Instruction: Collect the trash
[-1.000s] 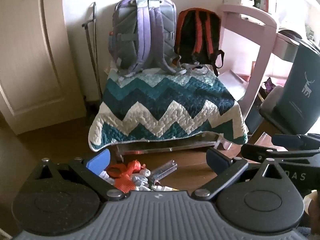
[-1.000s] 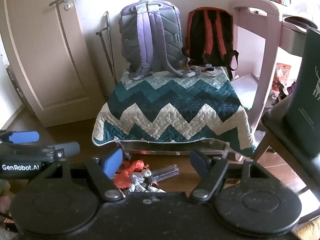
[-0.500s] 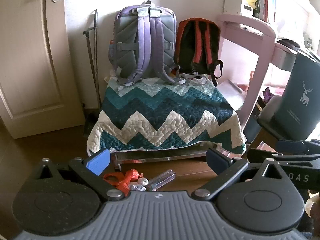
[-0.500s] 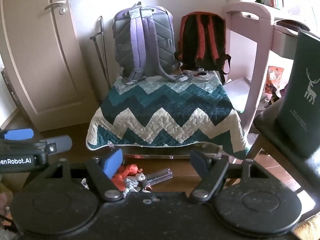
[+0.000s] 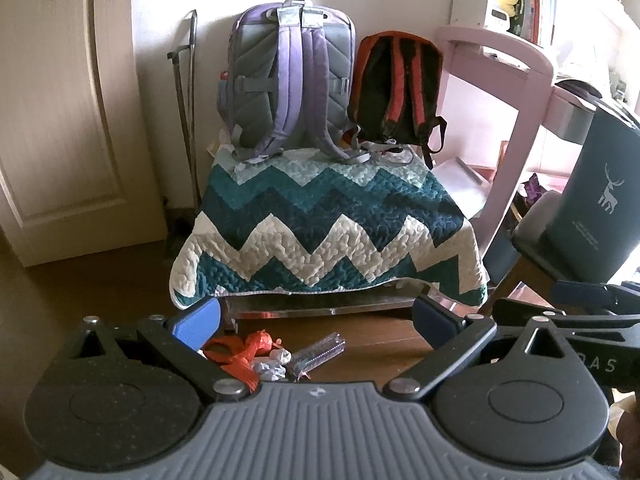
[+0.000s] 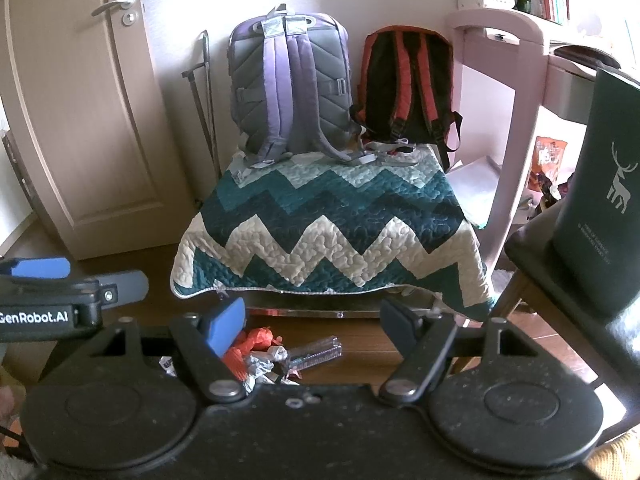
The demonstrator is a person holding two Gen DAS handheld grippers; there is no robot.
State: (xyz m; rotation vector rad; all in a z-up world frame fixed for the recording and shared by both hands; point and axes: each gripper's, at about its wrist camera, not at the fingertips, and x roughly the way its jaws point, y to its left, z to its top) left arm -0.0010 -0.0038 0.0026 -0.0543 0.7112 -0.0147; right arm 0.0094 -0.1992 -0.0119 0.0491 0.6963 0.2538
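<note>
Both claws, left [image 5: 316, 322] and right [image 6: 312, 326], gape wide and empty, now farther back from the trash pile [image 5: 264, 354].

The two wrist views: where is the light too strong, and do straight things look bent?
Left wrist view: daylight washes out the pink desk at right, and the door edge bows. Right wrist view: the wall behind the purple backpack glares, and its door curves likewise.

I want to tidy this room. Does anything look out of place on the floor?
Yes. A small heap of trash lies on the wooden floor in front of the quilt: an orange plastic scrap, crumpled wrappers and a clear plastic tube. Both grippers are open and hold nothing.
</note>
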